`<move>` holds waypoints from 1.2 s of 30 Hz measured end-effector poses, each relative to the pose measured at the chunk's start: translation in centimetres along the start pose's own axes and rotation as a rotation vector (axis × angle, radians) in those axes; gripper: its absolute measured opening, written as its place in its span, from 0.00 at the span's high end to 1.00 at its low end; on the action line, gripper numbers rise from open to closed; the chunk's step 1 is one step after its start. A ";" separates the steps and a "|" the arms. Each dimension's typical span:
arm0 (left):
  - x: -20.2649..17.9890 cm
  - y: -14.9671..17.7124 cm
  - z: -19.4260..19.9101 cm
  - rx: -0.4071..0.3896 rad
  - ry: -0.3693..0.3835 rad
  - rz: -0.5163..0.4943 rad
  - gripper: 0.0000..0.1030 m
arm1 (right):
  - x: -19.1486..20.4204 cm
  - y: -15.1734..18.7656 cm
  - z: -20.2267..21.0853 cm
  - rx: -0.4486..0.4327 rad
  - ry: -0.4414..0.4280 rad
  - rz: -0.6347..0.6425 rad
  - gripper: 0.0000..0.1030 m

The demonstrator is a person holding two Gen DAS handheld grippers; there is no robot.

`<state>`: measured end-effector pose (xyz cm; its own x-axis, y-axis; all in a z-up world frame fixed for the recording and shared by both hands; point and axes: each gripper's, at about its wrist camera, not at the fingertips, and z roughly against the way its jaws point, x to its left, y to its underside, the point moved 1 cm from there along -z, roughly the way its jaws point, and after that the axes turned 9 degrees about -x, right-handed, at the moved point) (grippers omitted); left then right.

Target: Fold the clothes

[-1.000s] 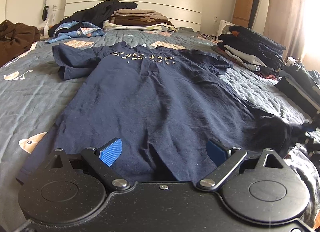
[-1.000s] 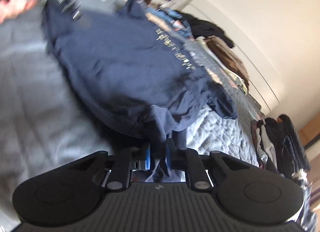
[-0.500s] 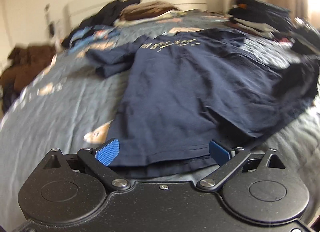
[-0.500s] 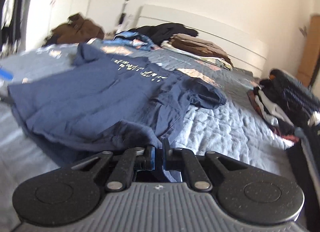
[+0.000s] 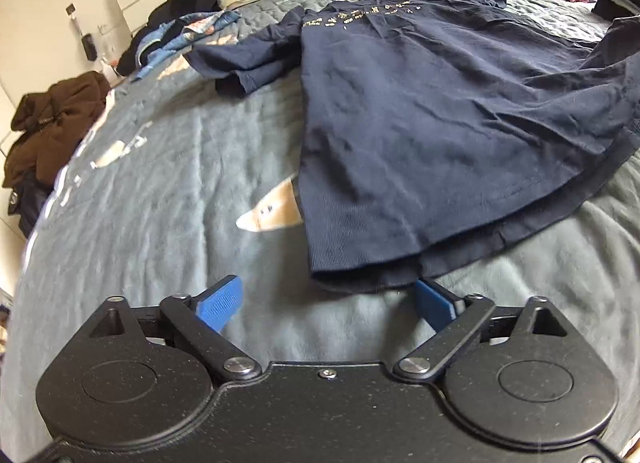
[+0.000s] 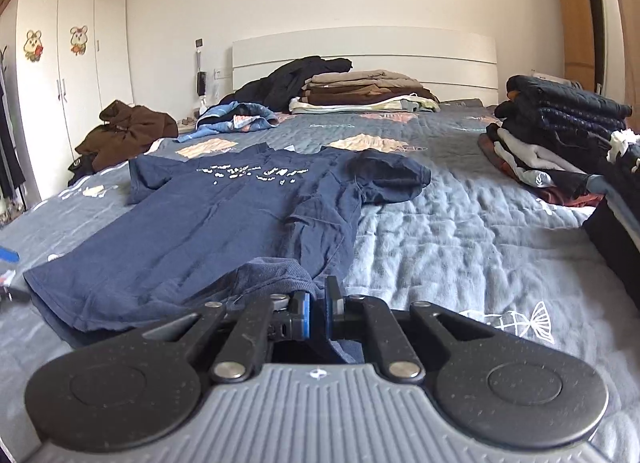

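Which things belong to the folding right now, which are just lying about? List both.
In the job: navy T-shirt; right gripper shut on its hem; left gripper open at its corner.
Lying about: brown hoodie; folded brown stack; dark stack.

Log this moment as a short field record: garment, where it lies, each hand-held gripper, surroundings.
garment: navy T-shirt, print side up, spread out, hem rumpled
surface: grey-blue quilted bedspread
right hand-held gripper: shut on the T-shirt's hem corner
left hand-held gripper: jaws wide, just narrowed a little, nothing between them, at the other hem corner
folded stack: by the white headboard
dark clothes pile: right edge of the bed
brown garment: left edge of the bed
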<state>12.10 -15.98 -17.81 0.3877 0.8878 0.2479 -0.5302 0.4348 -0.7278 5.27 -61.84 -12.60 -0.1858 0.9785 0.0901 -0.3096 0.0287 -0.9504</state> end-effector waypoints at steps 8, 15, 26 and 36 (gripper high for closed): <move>2.5 1.0 -0.9 -0.104 0.191 0.373 0.39 | -0.7 0.0 0.1 -0.015 -0.014 -0.134 0.93; 2.7 0.8 -1.3 -0.116 0.308 0.560 0.82 | -1.2 0.2 0.2 -0.022 0.013 -0.179 0.93; 1.9 1.0 -1.6 -0.016 0.481 0.587 0.26 | -0.2 0.2 -0.6 -0.002 -0.007 -0.147 0.93; 0.0 0.8 -3.7 -0.005 0.538 0.613 0.83 | -0.4 0.1 -0.6 -0.010 -0.006 -0.181 0.93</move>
<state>14.44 -16.24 -20.74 0.3393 0.7734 -0.5354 -0.7628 -0.1069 -0.6378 5.86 -62.08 -12.91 -0.1337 0.9557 0.2622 -0.3292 0.2067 -0.9214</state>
